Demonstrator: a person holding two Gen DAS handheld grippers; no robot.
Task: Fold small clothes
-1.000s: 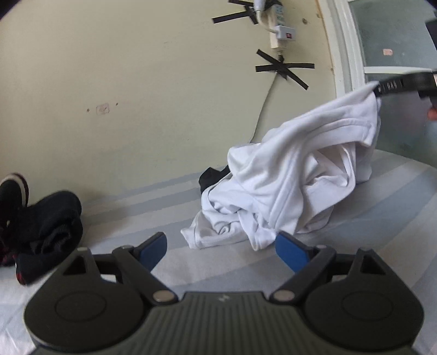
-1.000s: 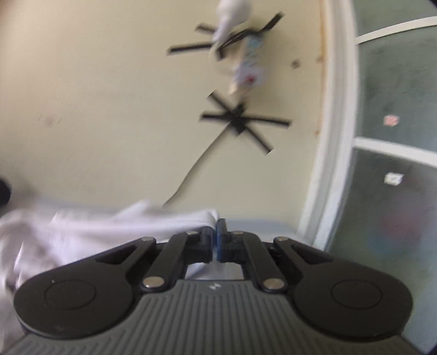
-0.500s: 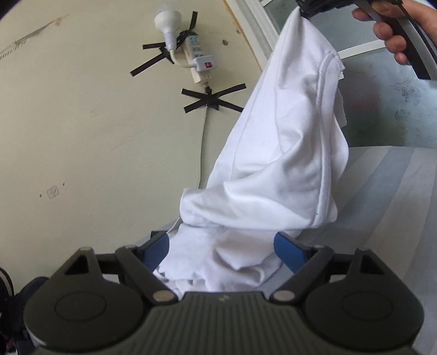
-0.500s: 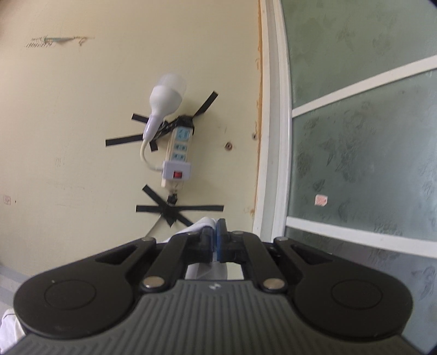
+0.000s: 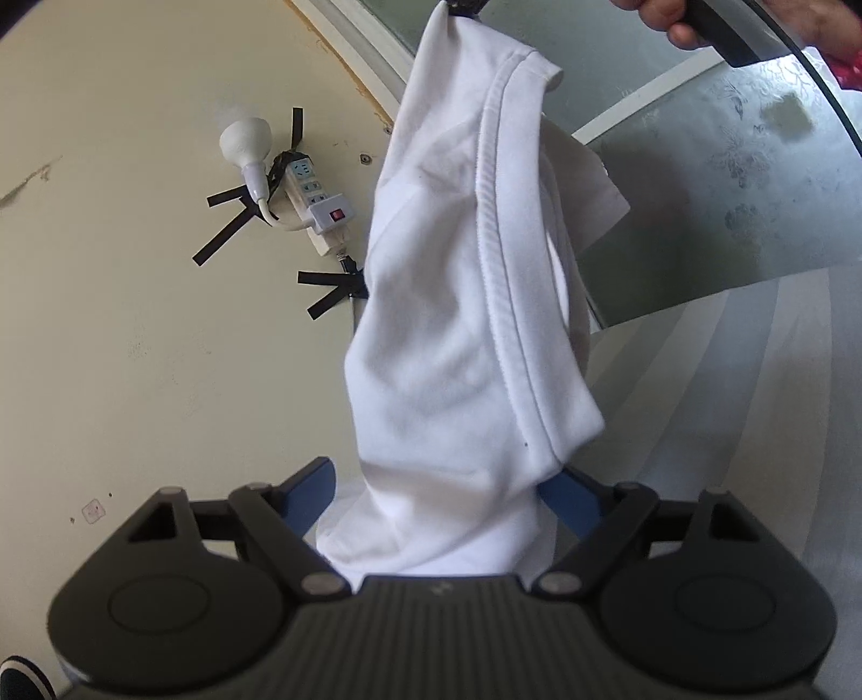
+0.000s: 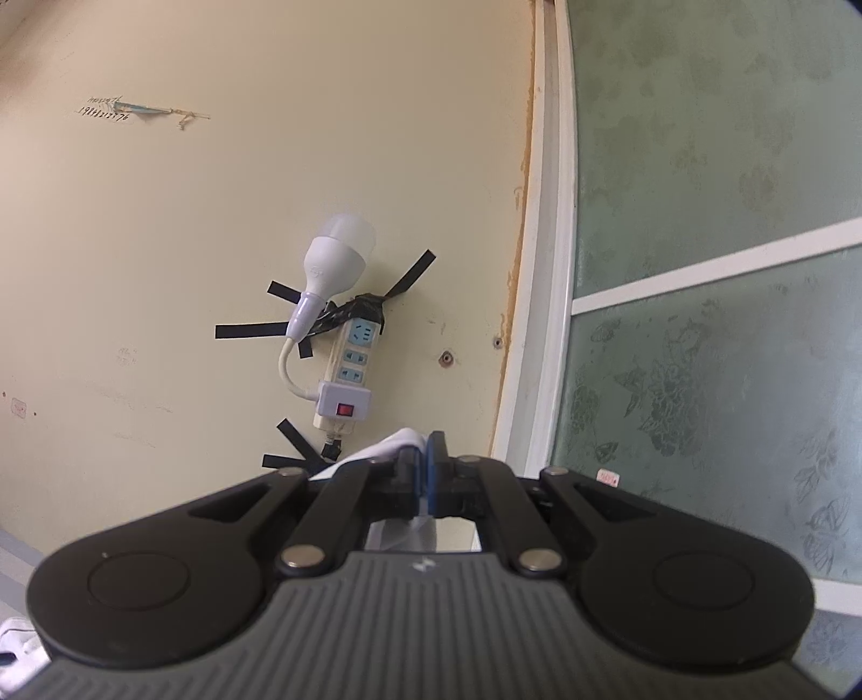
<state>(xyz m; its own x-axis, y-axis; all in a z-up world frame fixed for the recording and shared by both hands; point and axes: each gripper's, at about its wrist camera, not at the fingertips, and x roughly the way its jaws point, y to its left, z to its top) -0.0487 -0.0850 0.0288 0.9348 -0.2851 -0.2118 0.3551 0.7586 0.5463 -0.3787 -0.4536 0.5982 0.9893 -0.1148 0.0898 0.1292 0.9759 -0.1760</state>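
Note:
A white garment (image 5: 458, 344) hangs in the air, held by its top edge. My right gripper (image 6: 425, 474) is shut on that edge; a small fold of the white cloth (image 6: 396, 441) shows beside its blue pads, and it appears at the top of the left wrist view (image 5: 463, 6). My left gripper (image 5: 439, 492) is open, with the lower end of the hanging garment draped between its blue fingers (image 5: 310, 492). Whether the cloth touches them I cannot tell.
A power strip (image 6: 345, 377) with a bulb (image 6: 336, 258) is taped to the cream wall. A frosted glass door with a white frame (image 6: 544, 301) stands at the right. A striped bed sheet (image 5: 754, 409) lies below. A dark item (image 5: 21, 676) sits at the bottom left.
My right gripper has lifted the white garment off the bed until it hangs free. My left gripper has moved in under it, so the cloth's lower end now sits between its open fingers.

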